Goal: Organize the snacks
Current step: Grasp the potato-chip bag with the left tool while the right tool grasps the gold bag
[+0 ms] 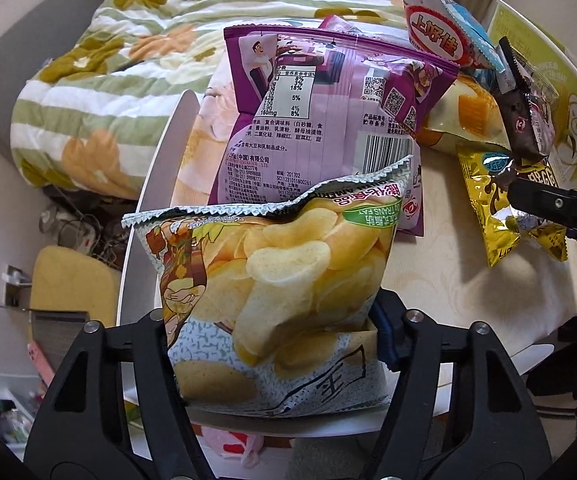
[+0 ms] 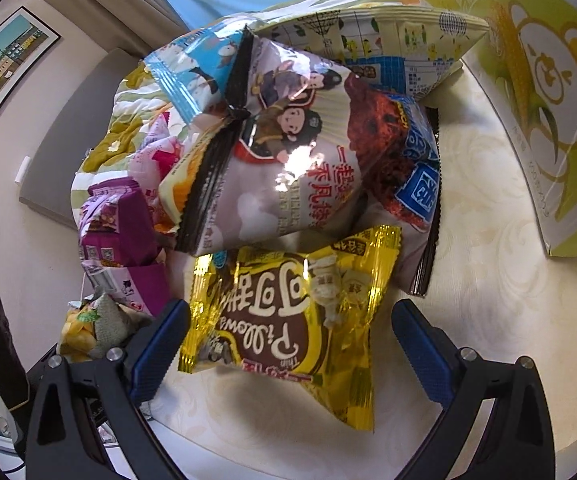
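The left gripper (image 1: 272, 344) clamps the chip bag (image 1: 272, 280) between its fingers, while the right gripper (image 2: 288, 340) straddles the gold packet (image 2: 284, 320), spread wide.

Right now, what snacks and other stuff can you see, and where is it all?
chip bag: one, yellow and grey, front table edge, between left claw's fingers
purple bag: one, purple, behind chip bag
Oishi bag: one, red and white, atop pile
gold packet: one, gold and brown, between right claw's fingers
brown-and-white packet: one, behind gold packet
green box: one, green, right of pile
blanket: one, green flowered, beyond table
table: one, cream
left claw: black, shut on chip bag
right claw: black, blue pads, open
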The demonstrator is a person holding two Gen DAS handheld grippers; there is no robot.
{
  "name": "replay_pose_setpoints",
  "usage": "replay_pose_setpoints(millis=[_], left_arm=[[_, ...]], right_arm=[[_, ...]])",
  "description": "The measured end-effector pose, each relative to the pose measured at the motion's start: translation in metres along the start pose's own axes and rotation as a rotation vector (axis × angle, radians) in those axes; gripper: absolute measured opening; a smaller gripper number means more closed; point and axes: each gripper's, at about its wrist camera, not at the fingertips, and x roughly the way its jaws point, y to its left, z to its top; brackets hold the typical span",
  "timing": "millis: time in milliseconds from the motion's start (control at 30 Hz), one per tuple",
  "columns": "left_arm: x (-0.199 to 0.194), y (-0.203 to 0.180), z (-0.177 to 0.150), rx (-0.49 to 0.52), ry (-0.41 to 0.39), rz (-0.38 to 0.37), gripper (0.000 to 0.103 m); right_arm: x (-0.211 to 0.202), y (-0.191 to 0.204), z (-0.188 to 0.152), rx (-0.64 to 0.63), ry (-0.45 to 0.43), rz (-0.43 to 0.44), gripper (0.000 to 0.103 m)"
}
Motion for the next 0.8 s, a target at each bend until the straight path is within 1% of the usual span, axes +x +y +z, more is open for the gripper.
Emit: replay_pose_setpoints(millis=[133,267,400,433,467,500,533,800], left_arm=[[-0.005,0.001,0.002,-0.015,-0.008,-0.006,0.062],[-0.011,-0.001,0.002,-0.012,-0.021,0.003,0.062],[-0.018,-0.003,0.002,-0.014,-0.034,0.006,0.062],[-0.021,-0.003,0.001,-0.016,-0.037,0.005,0.062],[-0.022,-0.004,0.001,-0.017,-0.038,0.005,0.062],[-0.024,-0.004,0.001,-0.017,-0.040,0.007,0.062],[-0.026,-0.005,0.000,-0.018,-0.040,0.006,0.062],[-0.046,-0.006,0.004,-0.003,-0.060,-0.003,0.062]], right_arm=[[0.005,0.007,0.004,-0.013,-0.004,-0.013,0.100],[0.010,0.014,0.006,-0.023,-0.007,-0.035,0.100],[0.012,0.024,0.005,-0.043,-0.013,-0.074,0.085],[0.013,0.025,0.004,-0.043,-0.013,-0.074,0.078],[0.014,0.027,0.004,-0.047,-0.012,-0.078,0.073],[0.014,0.028,0.004,-0.052,-0.009,-0.081,0.066],[0.015,0.029,0.003,-0.058,-0.005,-0.081,0.062],[0.008,0.034,-0.006,-0.032,0.008,-0.050,0.054]])
